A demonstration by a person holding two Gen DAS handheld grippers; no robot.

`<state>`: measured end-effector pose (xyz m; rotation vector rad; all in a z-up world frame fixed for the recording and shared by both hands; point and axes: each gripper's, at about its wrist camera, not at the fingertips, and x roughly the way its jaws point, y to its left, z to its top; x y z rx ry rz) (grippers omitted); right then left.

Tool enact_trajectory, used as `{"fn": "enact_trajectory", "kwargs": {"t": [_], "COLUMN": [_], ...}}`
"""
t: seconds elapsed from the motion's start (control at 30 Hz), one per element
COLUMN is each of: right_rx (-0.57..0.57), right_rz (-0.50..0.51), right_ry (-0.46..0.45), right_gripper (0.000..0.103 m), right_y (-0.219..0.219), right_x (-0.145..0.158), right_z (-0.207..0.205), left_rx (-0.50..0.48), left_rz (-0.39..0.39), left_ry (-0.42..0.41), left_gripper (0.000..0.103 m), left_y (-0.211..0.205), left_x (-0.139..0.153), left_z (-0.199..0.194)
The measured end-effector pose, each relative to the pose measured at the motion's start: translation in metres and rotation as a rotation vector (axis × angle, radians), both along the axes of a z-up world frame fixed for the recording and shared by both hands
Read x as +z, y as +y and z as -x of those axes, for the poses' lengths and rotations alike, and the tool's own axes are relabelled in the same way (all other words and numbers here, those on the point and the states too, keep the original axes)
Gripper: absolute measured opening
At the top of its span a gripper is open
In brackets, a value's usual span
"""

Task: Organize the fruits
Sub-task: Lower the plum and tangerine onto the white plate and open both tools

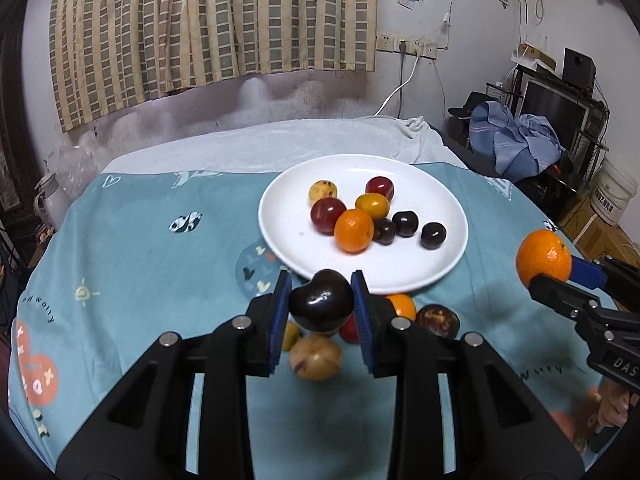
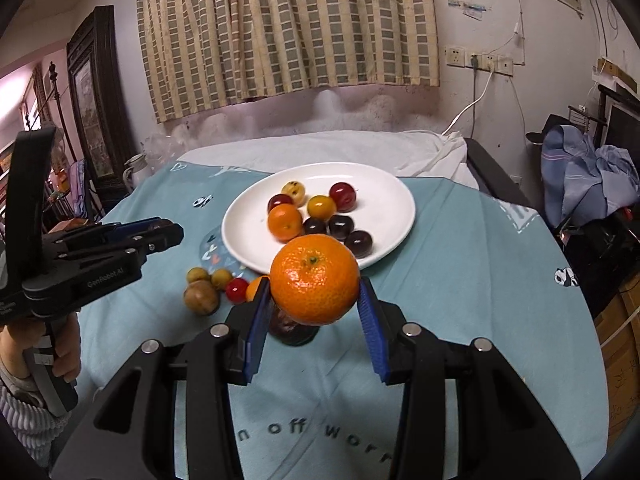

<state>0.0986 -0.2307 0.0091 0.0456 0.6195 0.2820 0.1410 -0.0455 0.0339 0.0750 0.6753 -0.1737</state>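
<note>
A dark cherry [image 1: 321,300] sits between the blue pads of my left gripper [image 1: 320,301], which is shut on it just in front of the white plate [image 1: 288,208]. My right gripper [image 2: 316,292] is shut on a mandarin [image 2: 315,280], lifted above the cloth near the plate [image 2: 384,196]. From the left wrist, the right gripper [image 1: 554,270] and its mandarin [image 1: 543,256] hang to the right of the plate. The plate holds another mandarin [image 1: 354,230], red plums, yellow fruits and three dark cherries. Several loose fruits [image 2: 201,298] lie on the cloth before the plate. The left gripper [image 2: 176,234] shows side-on; its cherry is hidden there.
The table wears a teal printed cloth [image 1: 140,248] with a white cloth [image 1: 280,144] at the far end. A dark fruit [image 2: 292,328] lies under the held mandarin. A kettle [image 1: 50,196] stands off the left edge. Clothes [image 1: 516,140] and a bucket [image 1: 614,194] sit to the right.
</note>
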Motion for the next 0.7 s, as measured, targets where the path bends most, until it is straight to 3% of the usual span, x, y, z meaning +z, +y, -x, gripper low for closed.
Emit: {"fn": "enact_trajectory", "kwargs": {"t": [0.7], "right_rx": [0.024], "right_rz": [0.005], "right_ry": [0.041], "right_gripper": [0.043], "right_y": [0.022], "right_x": [-0.004], "right_z": [-0.080], "left_rx": [0.017], "left_rz": [-0.023], "left_ry": [0.014], "left_gripper": [0.031], "left_y": [-0.013], "left_x": [-0.021], "left_z": [-0.079]}}
